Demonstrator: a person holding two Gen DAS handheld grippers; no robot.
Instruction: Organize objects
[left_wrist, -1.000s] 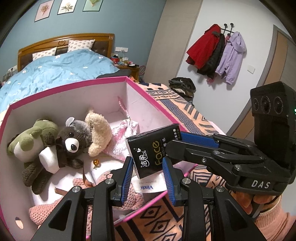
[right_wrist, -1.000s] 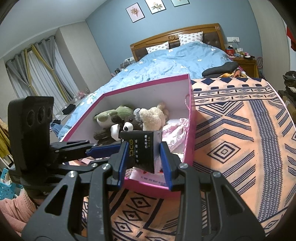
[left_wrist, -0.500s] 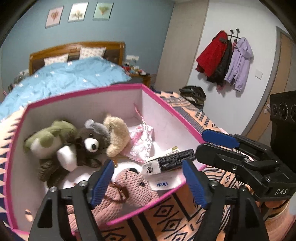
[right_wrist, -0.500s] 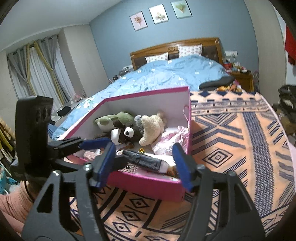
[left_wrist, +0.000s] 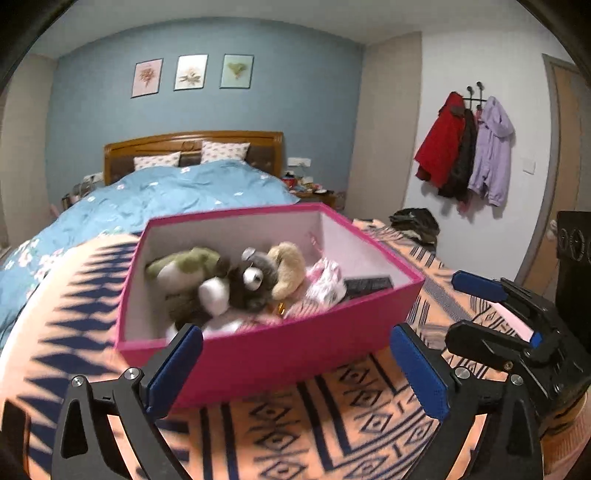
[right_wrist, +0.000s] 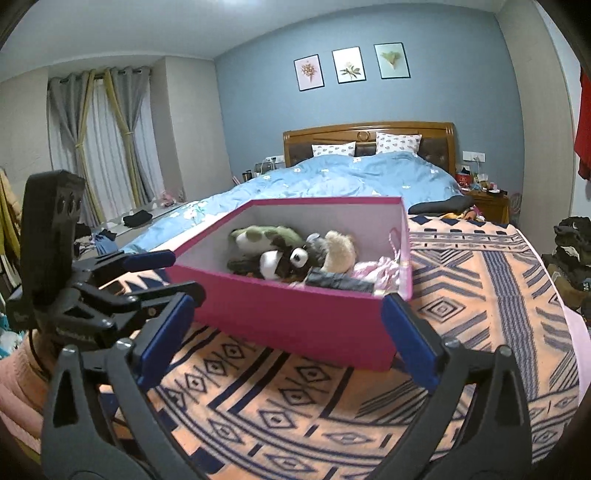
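A pink box (left_wrist: 280, 350) (right_wrist: 295, 314) stands on the patterned blanket. In it lie a green plush (left_wrist: 184, 262), a dark bear (left_wrist: 251, 280), a beige plush (left_wrist: 288, 266), a pink cloth pouch (left_wrist: 327, 280) and a black tissue pack (left_wrist: 369, 284) (right_wrist: 340, 282), flat at the near right corner. My left gripper (left_wrist: 295, 334) (right_wrist: 184, 273) hangs in front of the box, jaws opening wide with nothing held. My right gripper (right_wrist: 287, 301) (left_wrist: 456, 306) is beside it, its jaws likewise opening, and holds nothing.
The orange and navy blanket (left_wrist: 332, 424) covers the surface around the box. Behind is a bed with a blue duvet (left_wrist: 166, 199). Coats (left_wrist: 465, 147) hang on the right wall above a dark bag (left_wrist: 417, 221). Curtains (right_wrist: 103, 140) close the left side.
Both grippers let go of the black pack, which now lies inside the box. Both jaws have spread wide and both grippers have drawn back from the box.
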